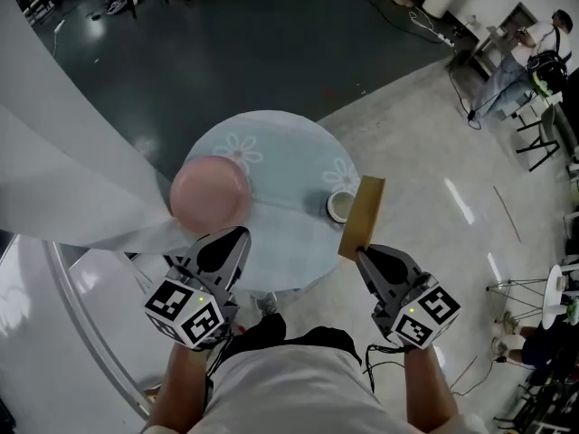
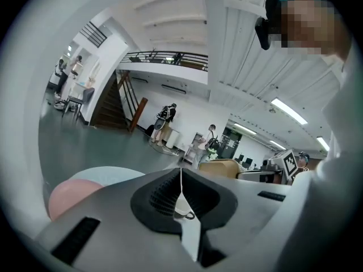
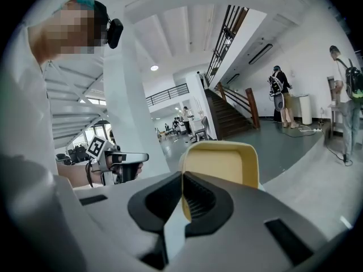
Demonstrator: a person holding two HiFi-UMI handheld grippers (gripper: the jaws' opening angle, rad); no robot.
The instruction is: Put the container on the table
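My right gripper (image 1: 362, 254) clamps the near edge of the tan container (image 1: 363, 213), a shallow, round-cornered tray, its long axis pointing far over the bench's (image 1: 271, 143) right rim. Left gripper (image 1: 233, 239) is closed on nothing.

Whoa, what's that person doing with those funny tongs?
A person holds a pair of tongs in each hand over a small round table. The right tongs are shut on the edge of a yellowish container, held up at the table's right rim and not yet laid flat. The left tongs are shut with nothing in them, close to a pink bowl-like thing. A small round cup or roll also sits on the table.
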